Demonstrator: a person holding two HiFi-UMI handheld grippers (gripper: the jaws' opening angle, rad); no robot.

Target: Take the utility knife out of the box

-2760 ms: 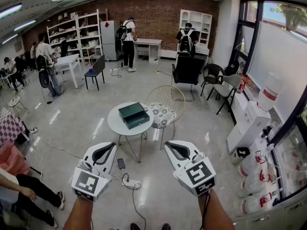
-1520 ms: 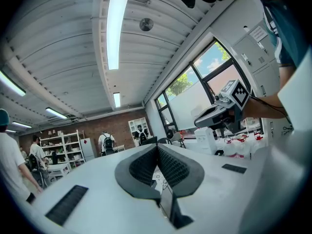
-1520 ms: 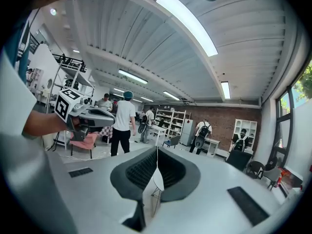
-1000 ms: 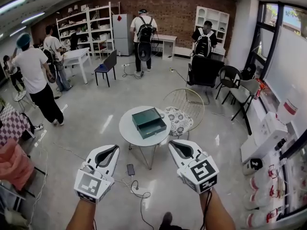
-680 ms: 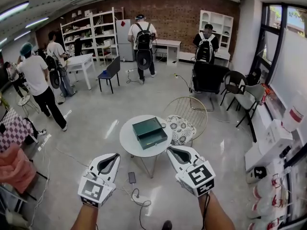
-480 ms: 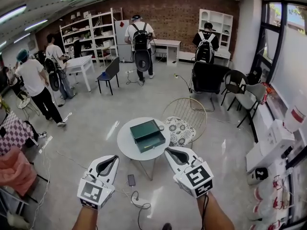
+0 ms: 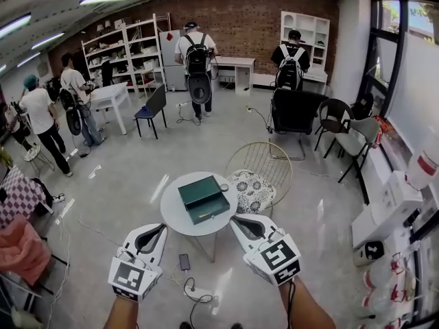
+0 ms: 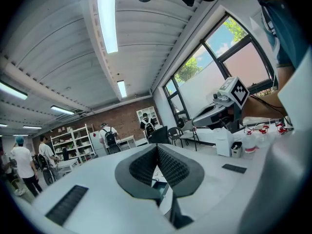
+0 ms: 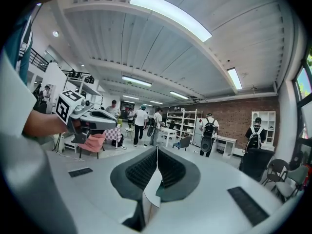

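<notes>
Box (image 7: 204, 199) on table (image 7: 170, 211), apart from left tool (image 7: 160, 227), right tool (image 7: 235, 218) (jaws together).

Head view high, looking down; gripper views low, facing forward; all share brick wall (image 7: 240, 26).

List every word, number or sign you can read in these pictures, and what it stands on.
No readable text anywhere.
Cubes on the left gripper and right gripper: black-and-white square markers, no letters.
Red band on the water bottle: too blurred to read.
</notes>
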